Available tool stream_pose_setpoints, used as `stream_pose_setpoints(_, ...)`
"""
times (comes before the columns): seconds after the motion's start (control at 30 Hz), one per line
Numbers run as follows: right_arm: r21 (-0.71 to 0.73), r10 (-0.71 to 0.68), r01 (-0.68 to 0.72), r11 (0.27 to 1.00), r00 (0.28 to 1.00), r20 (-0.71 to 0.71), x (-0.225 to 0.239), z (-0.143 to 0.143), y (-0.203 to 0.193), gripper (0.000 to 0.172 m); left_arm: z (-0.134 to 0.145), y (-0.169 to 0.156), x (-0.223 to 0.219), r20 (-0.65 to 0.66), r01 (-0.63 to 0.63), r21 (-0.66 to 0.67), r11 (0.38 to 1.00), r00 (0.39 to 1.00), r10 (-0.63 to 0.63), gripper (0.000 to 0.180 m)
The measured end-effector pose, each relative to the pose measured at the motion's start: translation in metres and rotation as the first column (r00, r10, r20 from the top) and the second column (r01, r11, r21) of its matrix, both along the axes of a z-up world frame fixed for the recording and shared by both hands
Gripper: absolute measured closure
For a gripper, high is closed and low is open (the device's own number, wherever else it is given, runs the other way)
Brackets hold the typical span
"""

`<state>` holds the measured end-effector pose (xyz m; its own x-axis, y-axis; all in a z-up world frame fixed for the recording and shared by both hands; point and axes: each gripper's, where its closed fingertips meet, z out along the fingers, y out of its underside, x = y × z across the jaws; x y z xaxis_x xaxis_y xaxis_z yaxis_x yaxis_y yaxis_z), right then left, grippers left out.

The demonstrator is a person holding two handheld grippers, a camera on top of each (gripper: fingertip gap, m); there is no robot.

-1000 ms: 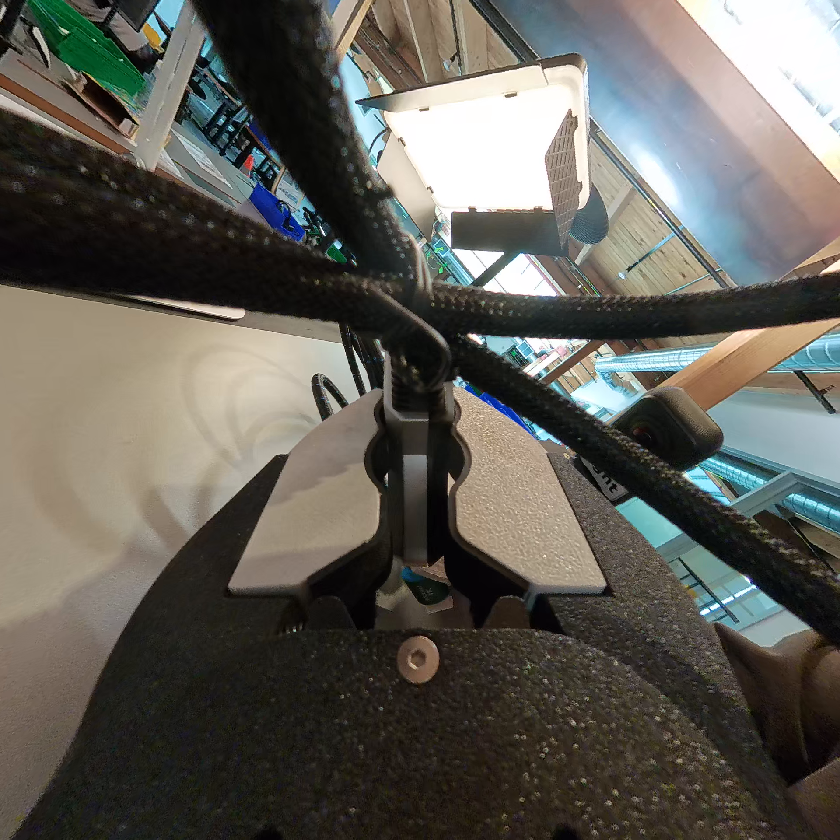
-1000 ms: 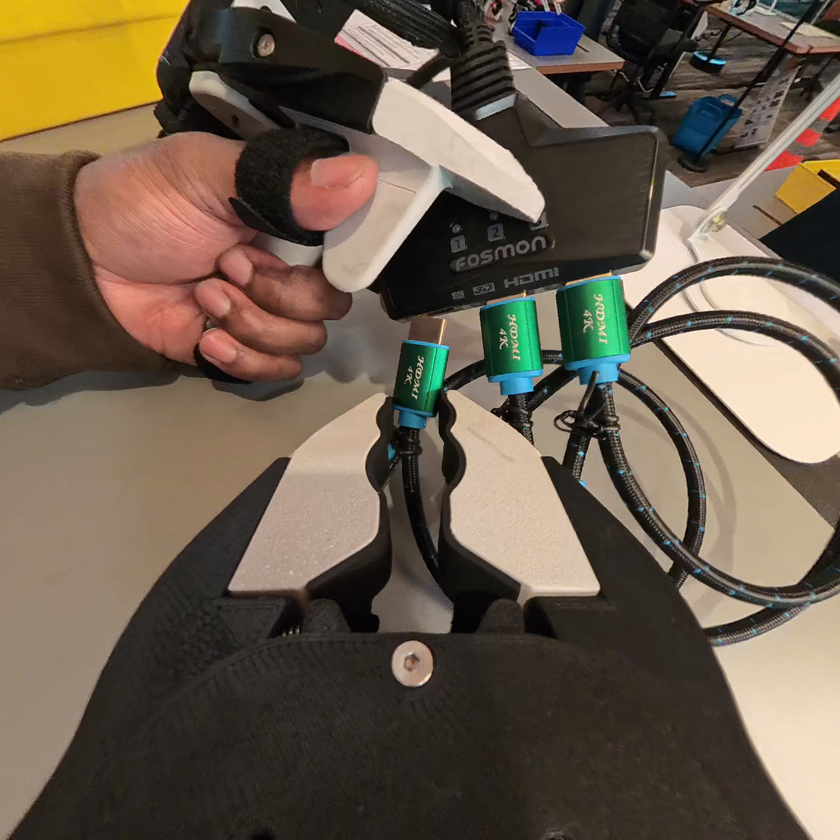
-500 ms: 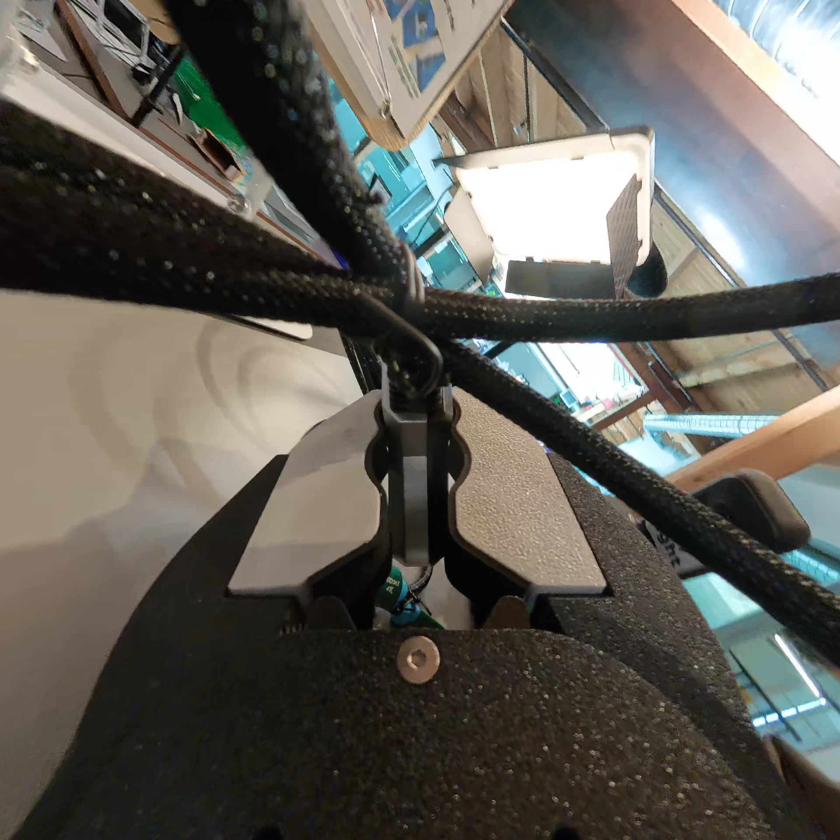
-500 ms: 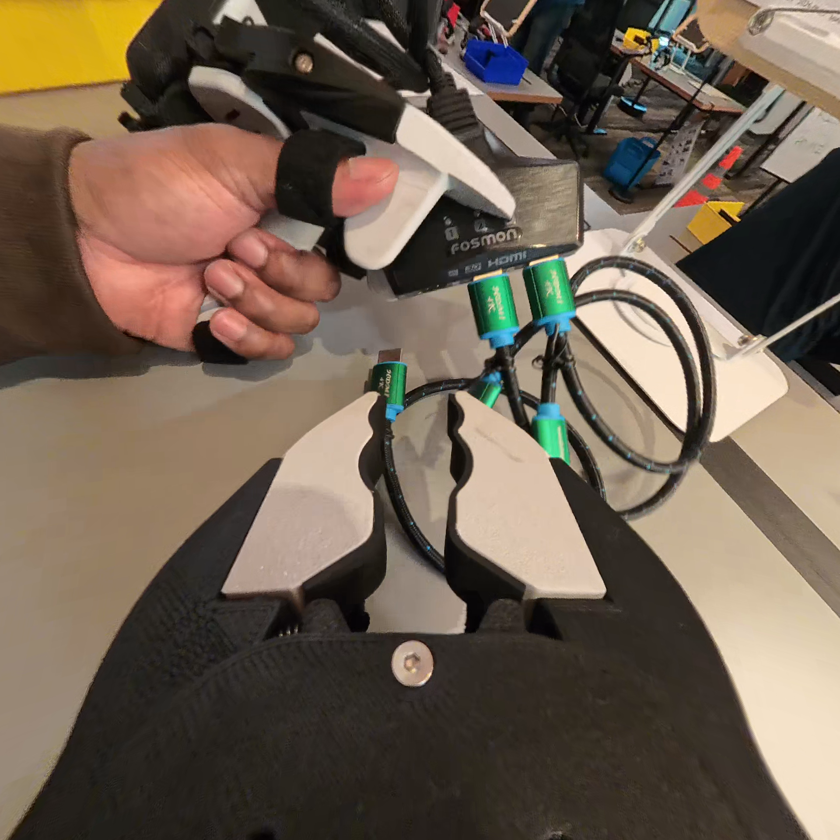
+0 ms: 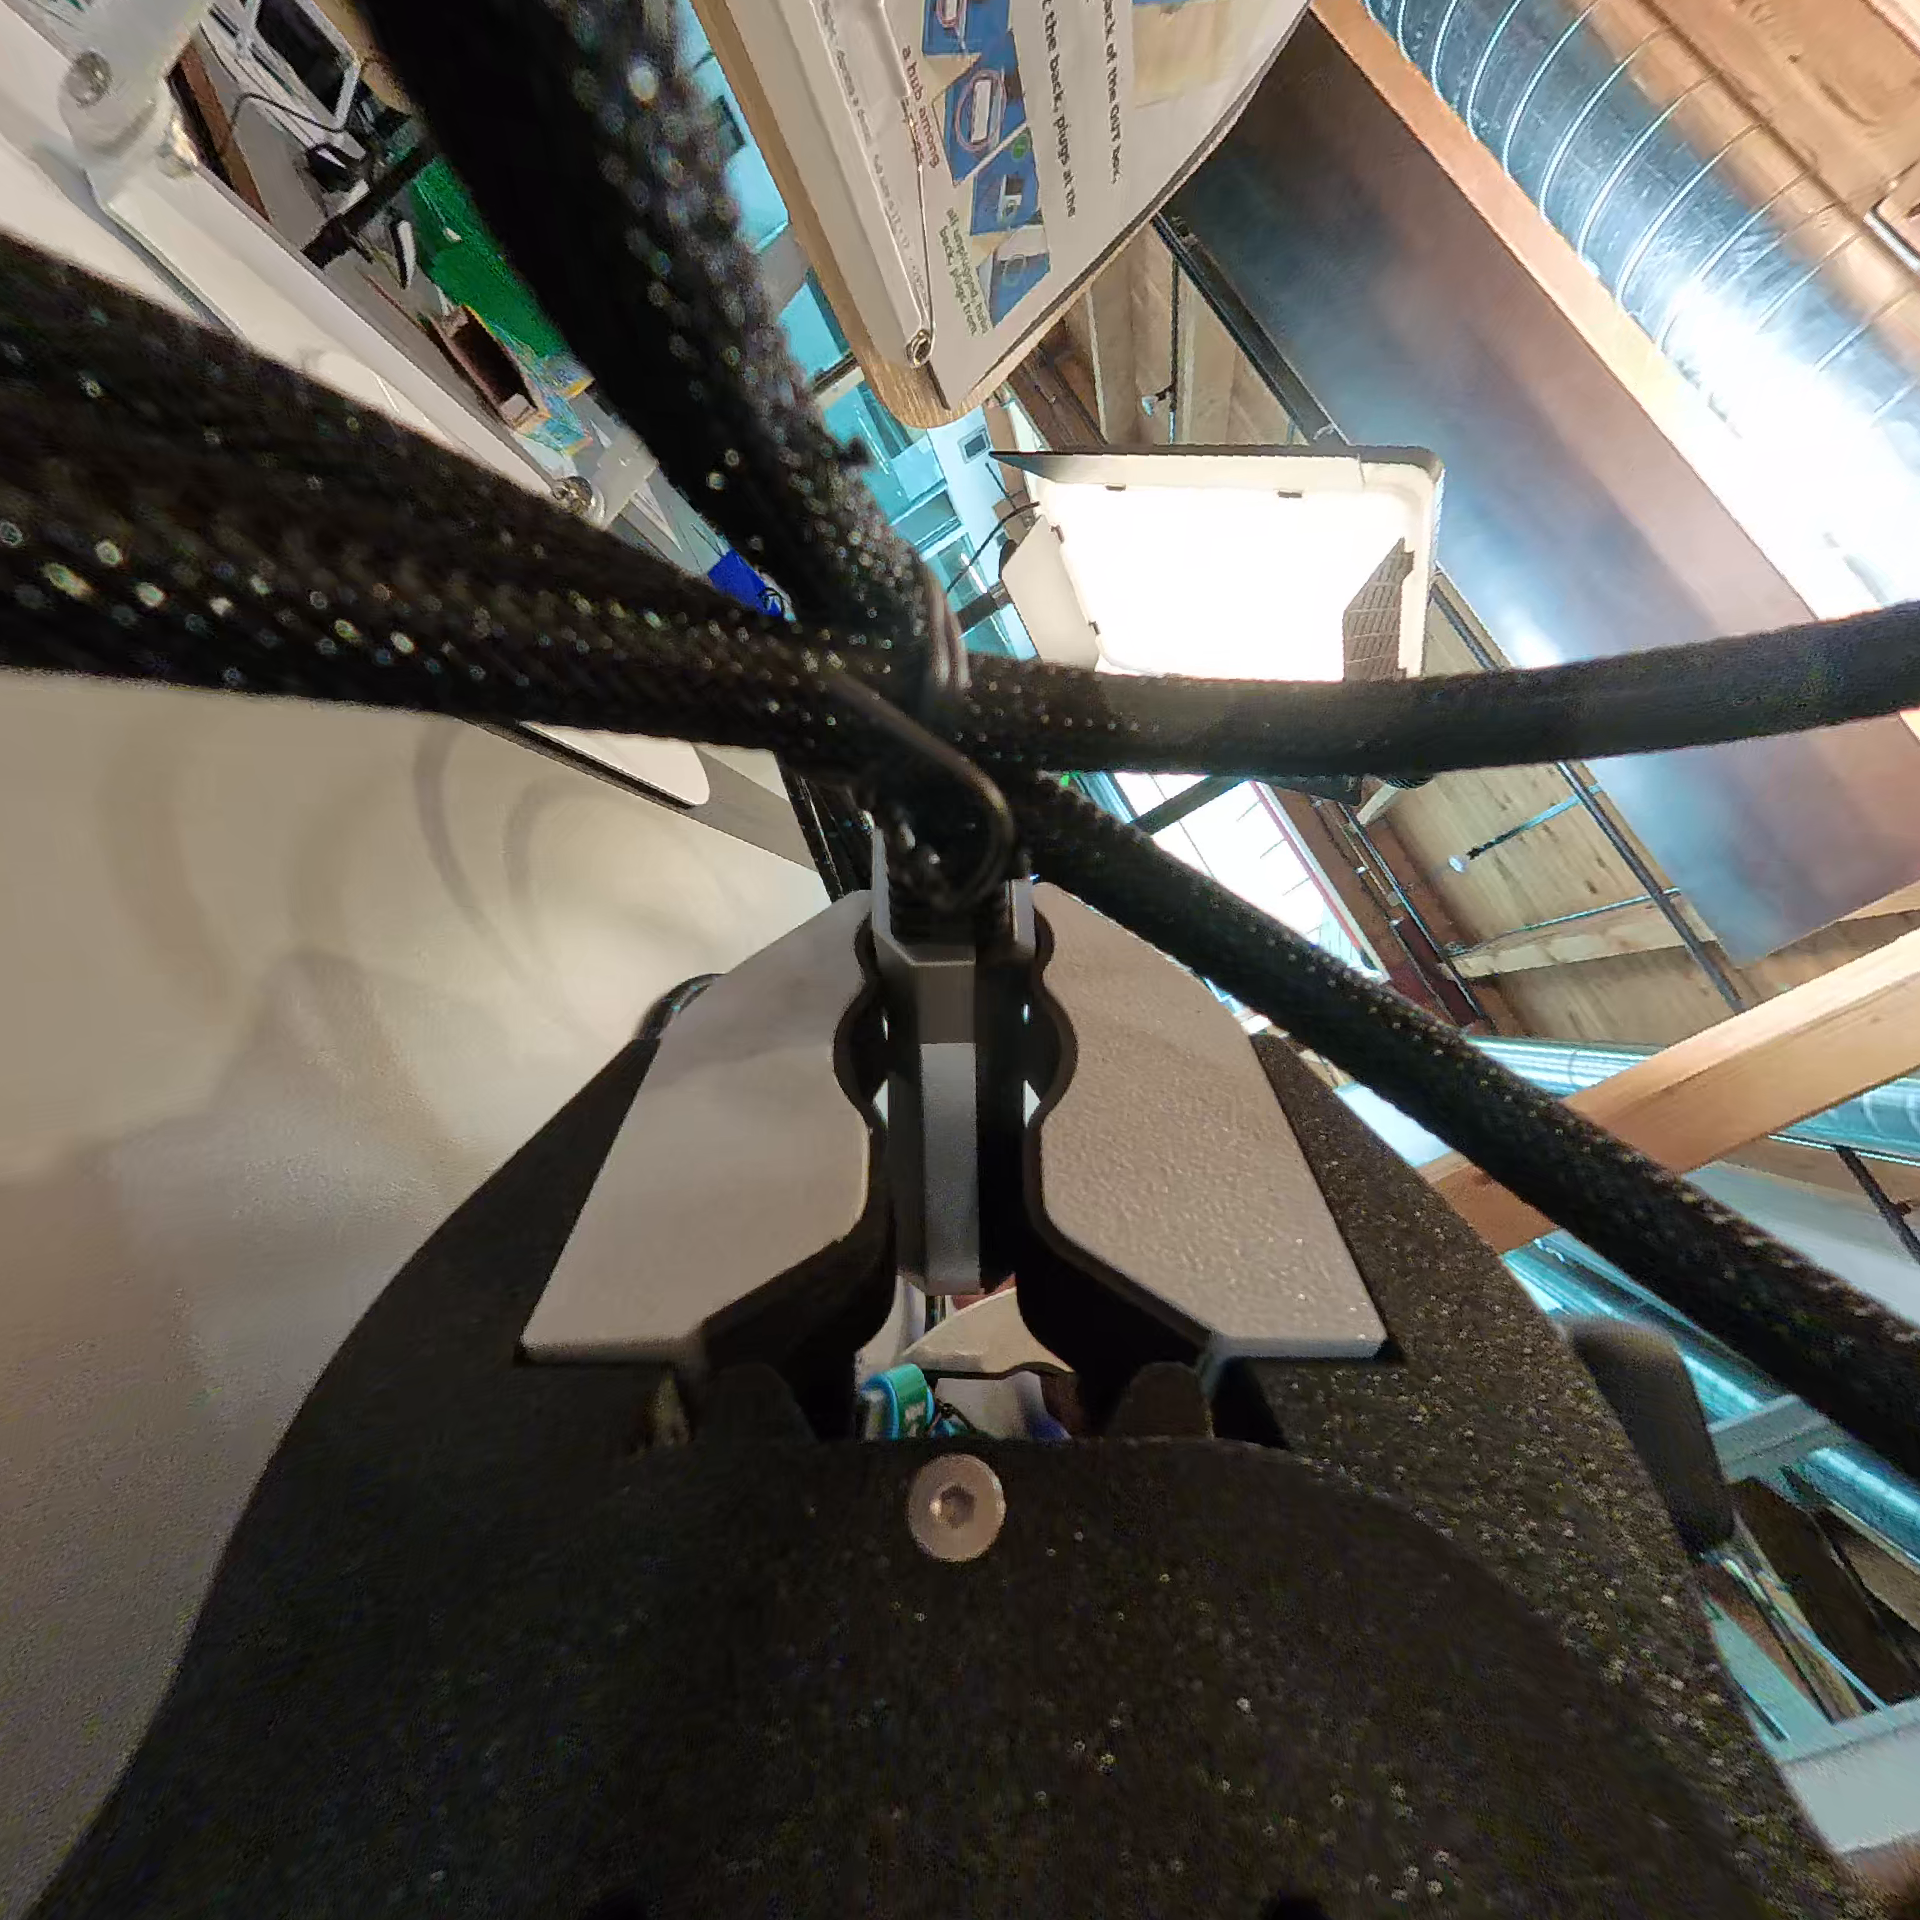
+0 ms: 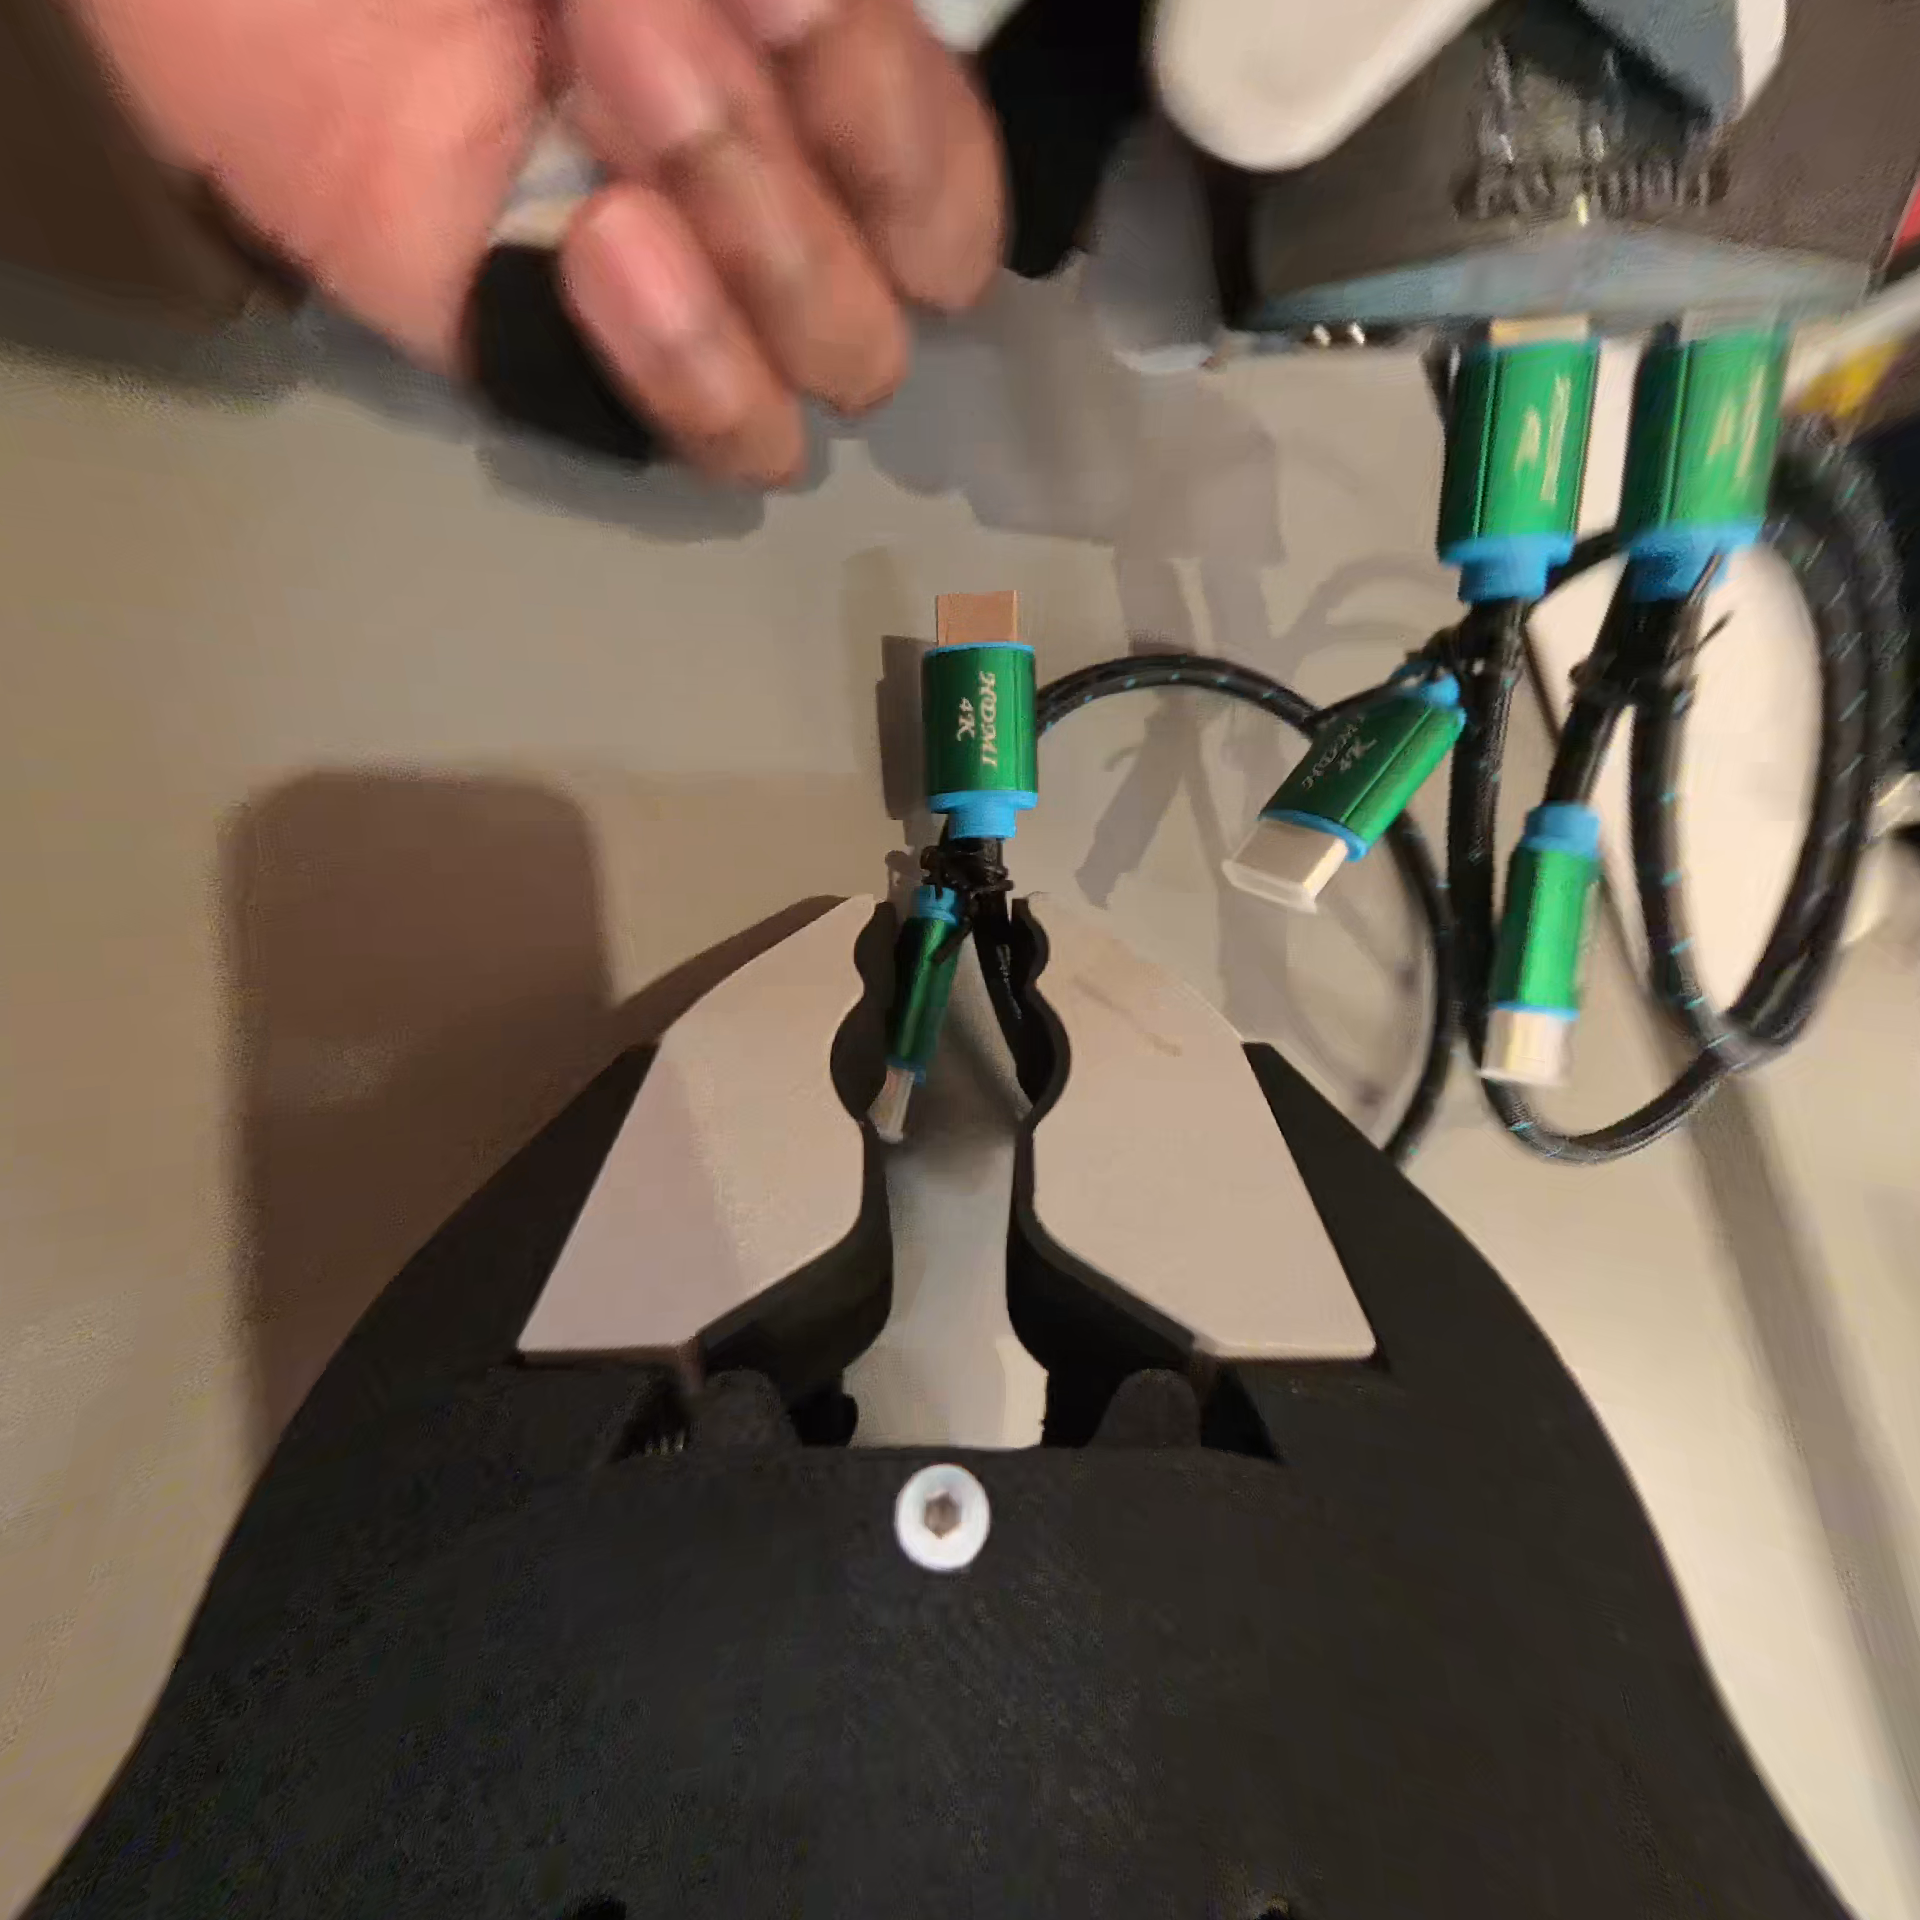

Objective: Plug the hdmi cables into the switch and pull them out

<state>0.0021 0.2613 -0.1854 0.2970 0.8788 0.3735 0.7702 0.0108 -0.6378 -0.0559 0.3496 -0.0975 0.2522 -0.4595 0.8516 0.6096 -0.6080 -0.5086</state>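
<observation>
Gripping a dark grey box [image 5: 940,1091] edge-on with the left gripper [image 5: 951,925]: jaws narrow, both fingers [image 5: 1174,1122] closed against the flat sides of the box. Crossing just above the tips, several thick black braided cables [image 5: 1455,696], gathered at one knot by a thin black tie. Behind them, a lit lamp panel [image 5: 1226,571] and a ceiling with ducts.

Looking down on the pale desk [image 6: 312,623] from the right gripper [image 6: 951,904]: jaws narrow here too, standing around a thin braided cable [image 6: 1003,987] and a small green plug [image 6: 920,997] that lie together in the gap. Cannot tell whether the pads really press on them. Just beyond the tips, a second green plug [image 6: 977,717] with a blue collar and a gold end, pointing away. To the right, two loose green plugs [image 6: 1351,790] [image 6: 1538,935] and loops of the same cable. At the upper right, the same box with two plugs [image 6: 1512,447] seated in its lower edge, carried by the person's hand [image 6: 623,208], blurred.

Judging by look: plug light and rigid, with a smooth metal shell, probably slippery on the round sides. Cable soft, springy, likely to pull the plug sideways. Best hold probably across the green shell, near the blue collar, never on the gold end.
</observation>
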Motion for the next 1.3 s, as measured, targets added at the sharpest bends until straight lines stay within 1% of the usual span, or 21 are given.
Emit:
stream_pose_setpoints(0.03, 0.084, 0.078, -0.08, 0.993, 0.997, 0.027, 0.007, 0.002, -0.001, 0.152, 0.0, 0.0, 0.001, 0.005, 0.005, 0.0, 1.0, 1.0, -0.005, 0.158)
stream_pose_setpoints(0.07, 0.168, 0.109, -0.118, 0.979, 0.992, 0.064, 0.017, 0.004, 0.002, 0.153, 0.0, -0.001, 0.002, 0.003, 0.008, 0.001, 1.0, 1.0, -0.008, 0.158)
stream_pose_setpoints(0.1, 0.215, 0.09, -0.109, 0.97, 0.991, 0.099, 0.031, 0.004, 0.007, 0.152, 0.0, -0.001, 0.004, -0.004, 0.013, 0.003, 1.0, 1.0, -0.013, 0.158)
stream_pose_setpoints(0.13, 0.218, 0.044, -0.069, 0.973, 0.992, 0.116, 0.043, 0.004, 0.012, 0.146, 0.0, -0.002, 0.005, -0.01, 0.017, 0.004, 1.0, 1.0, -0.017, 0.159)
stream_pose_setpoints(0.2, 0.167, -0.052, 0.04, 0.985, 0.997, 0.064, 0.058, 0.012, 0.014, 0.138, 0.0, -0.003, 0.007, -0.015, 0.02, 0.007, 1.0, 1.0, -0.02, 0.159)
stream_pose_setpoints(0.27, 0.086, -0.119, 0.123, 0.989, 0.992, -0.049, 0.061, 0.025, 0.009, 0.137, 0.0, -0.003, 0.007, -0.017, 0.016, 0.01, 1.0, 1.0, -0.016, 0.159)
stream_pose_setpoints(0.3, 0.03, -0.169, 0.172, 0.985, 0.982, -0.086, 0.064, 0.029, 0.008, 0.137, 0.0, -0.003, 0.007, -0.019, 0.012, 0.012, 1.0, 1.0, -0.012, 0.159)
stream_pose_setpoints(0.37, -0.09, -0.292, 0.282, 0.955, 0.949, -0.116, 0.077, 0.026, 0.013, 0.136, 0.001, -0.004, 0.008, -0.022, 0.0, 0.022, 1.0, 1.0, 0.0, 0.159)
stream_pose_setpoints(0.47, -0.224, -0.38, 0.338, 0.914, 0.907, -0.183, 0.083, 0.017, 0.02, 0.135, 0.003, -0.007, 0.012, 0.005, -0.01, 0.031, 0.999, 1.0, 0.01, 0.158)
stream_pose_setpoints(0.53, -0.255, -0.41, 0.356, 0.899, 0.889, -0.205, 0.078, 0.01, 0.024, 0.136, 0.006, -0.009, 0.015, 0.051, -0.011, 0.031, 0.999, 0.999, 0.009, 0.159)
stream_pose_setpoints(0.57, -0.244, -0.416, 0.368, 0.897, 0.89, -0.188, 0.077, 0.006, 0.026, 0.136, 0.007, -0.01, 0.017, 0.076, -0.007, 0.029, 1.0, 0.997, 0.005, 0.159)
stream_pose_setpoints(0.67, -0.184, -0.403, 0.376, 0.908, 0.904, -0.145, 0.075, 0.003, 0.028, 0.137, 0.008, -0.012, 0.019, 0.121, -0.004, 0.025, 1.0, 0.993, 0.001, 0.159)
stream_pose_setpoints(0.8, -0.233, -0.391, 0.342, 0.91, 0.894, -0.216, 0.067, 0.011, 0.027, 0.134, 0.009, -0.011, 0.017, 0.132, -0.019, 0.024, 1.0, 0.991, 0.016, 0.159)
stream_pose_setpoints(0.83, -0.209, -0.367, 0.321, 0.924, 0.9, -0.235, 0.065, 0.015, 0.028, 0.131, 0.009, -0.011, 0.016, 0.137, -0.018, 0.021, 1.0, 0.99, 0.015, 0.159)
stream_pose_setpoints(0.9, -0.113, -0.268, 0.247, 0.962, 0.93, -0.253, 0.06, 0.022, 0.028, 0.129, 0.009, -0.01, 0.015, 0.146, -0.019, 0.016, 1.0, 0.989, 0.017, 0.159)
stream_pose_setpoints(0.97, -0.051, -0.177, 0.17, 0.984, 0.953, -0.244, 0.054, 0.023, 0.026, 0.126, 0.009, -0.01, 0.014, 0.149, -0.023, 0.017, 1.0, 0.989, 0.02, 0.159)
stream_pose_setpoints(1.03, -0.006, -0.119, 0.121, 0.993, 0.97, -0.213, 0.052, 0.021, 0.025, 0.124, 0.009, -0.009, 0.014, 0.148, -0.022, 0.017, 1.0, 0.989, 0.019, 0.159)
stream_pose_setpoints(1.1, 0.045, -0.093, 0.099, 0.994, 0.987, -0.128, 0.055, 0.012, 0.026, 0.124, 0.008, -0.009, 0.012, 0.148, -0.027, 0.012, 1.0, 0.989, 0.025, 0.159)
stream_pose_setpoints(1.2, 0.123, -0.088, 0.098, 0.988, 0.992, -0.087, 0.051, 0.012, 0.034, 0.131, 0.008, -0.008, 0.013, 0.13, -0.035, 0.014, 0.999, 0.991, 0.032, 0.159)
stream_pose_setpoints(1.27, 0.144, -0.085, 0.094, 0.985, 0.994, -0.072, 0.043, 0.011, 0.035, 0.146, 0.007, -0.009, 0.015, 0.11, -0.042, 0.019, 0.999, 0.993, 0.04, 0.159)
stream_pose_setpoints(1.3, 0.171, -0.097, 0.105, 0.98, 0.994, -0.056, 0.04, 0.011, 0.037, 0.149, 0.007, -0.009, 0.015, 0.106, -0.047, 0.021, 0.999, 0.993, 0.044, 0.159)
